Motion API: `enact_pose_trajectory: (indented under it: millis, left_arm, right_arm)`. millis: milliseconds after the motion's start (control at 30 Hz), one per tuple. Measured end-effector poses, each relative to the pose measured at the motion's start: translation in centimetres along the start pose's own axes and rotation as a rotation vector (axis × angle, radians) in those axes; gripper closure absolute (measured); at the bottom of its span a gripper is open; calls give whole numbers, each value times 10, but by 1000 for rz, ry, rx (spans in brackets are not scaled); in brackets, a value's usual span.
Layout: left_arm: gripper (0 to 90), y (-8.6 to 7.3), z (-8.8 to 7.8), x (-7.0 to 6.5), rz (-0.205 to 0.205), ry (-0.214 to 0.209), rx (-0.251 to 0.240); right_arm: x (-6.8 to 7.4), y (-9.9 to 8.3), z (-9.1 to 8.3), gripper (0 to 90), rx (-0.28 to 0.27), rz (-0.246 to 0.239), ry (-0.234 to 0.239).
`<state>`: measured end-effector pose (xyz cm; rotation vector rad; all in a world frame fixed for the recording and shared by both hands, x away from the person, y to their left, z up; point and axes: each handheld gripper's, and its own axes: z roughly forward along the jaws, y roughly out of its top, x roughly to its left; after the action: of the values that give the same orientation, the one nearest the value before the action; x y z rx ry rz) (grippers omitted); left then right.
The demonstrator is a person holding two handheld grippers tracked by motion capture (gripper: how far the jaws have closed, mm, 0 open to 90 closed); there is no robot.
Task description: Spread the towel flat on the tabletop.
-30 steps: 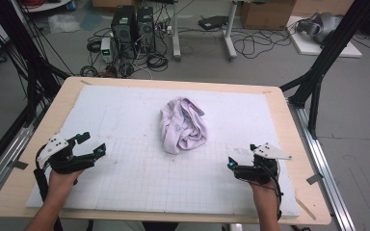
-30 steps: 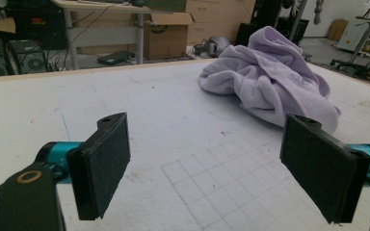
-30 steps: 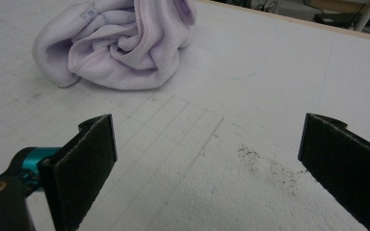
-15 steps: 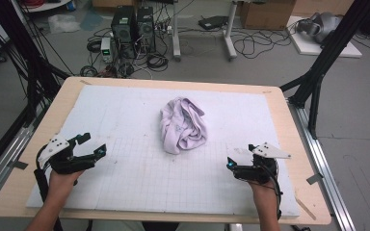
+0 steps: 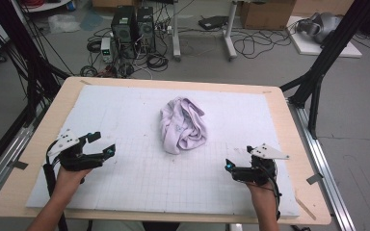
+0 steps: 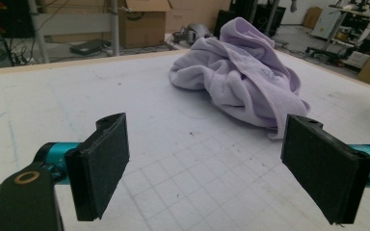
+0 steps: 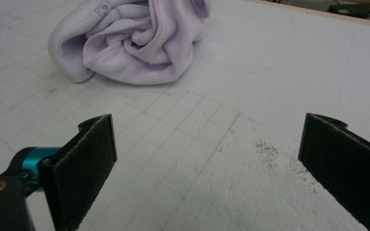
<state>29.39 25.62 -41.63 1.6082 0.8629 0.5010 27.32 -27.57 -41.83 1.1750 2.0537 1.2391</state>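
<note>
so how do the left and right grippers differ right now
The left gripper sits at the mat's left side, jaws pointing right and up toward the lilac cloth; the right gripper sits at the right side, jaws pointing left. The left one's grey plate lies behind its jaws; the right one's juts rightward. Both are open, empty, clear of the cloth.

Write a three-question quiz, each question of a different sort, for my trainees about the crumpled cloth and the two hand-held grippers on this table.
1. True or false: the crumpled pale lilac fabric cloth is clamped in the left gripper.
2. Multiple choice: the cloth lies on
A. the white gridded foam mat
B. the grey floor
C. a cardboard box
3. Fill in: in the right gripper view, the jaws of the right gripper stand ____ with nothing between them.

Key
1. False: it lies apart from both grippers, mid-mat.
2. A
3. Open.
</note>
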Motion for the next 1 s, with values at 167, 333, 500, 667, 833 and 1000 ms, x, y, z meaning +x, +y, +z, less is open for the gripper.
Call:
enact_pose_trajectory:
  millis: [167,333,500,667,833,1000]
  left_arm:
    - [183,10,19,-9,-5,-53,14]
    - [194,23,46,-24,18,-114,42]
    - [208,40,79,-39,29,-178,56]
    - [221,48,102,-48,31,-206,76]
    - [176,57,131,-60,64,-170,104]
    - [177,56,159,-64,48,-127,178]
  right_arm:
    - [3,1,1,55,4,-6,10]
    - [2,0,2,59,1,-6,19]
    - [0,-1,2,75,7,6,34]
    - [0,-2,3,75,7,8,42]
    - [1,0,3,75,-2,3,34]
    - [-1,-1,2,75,6,10,33]
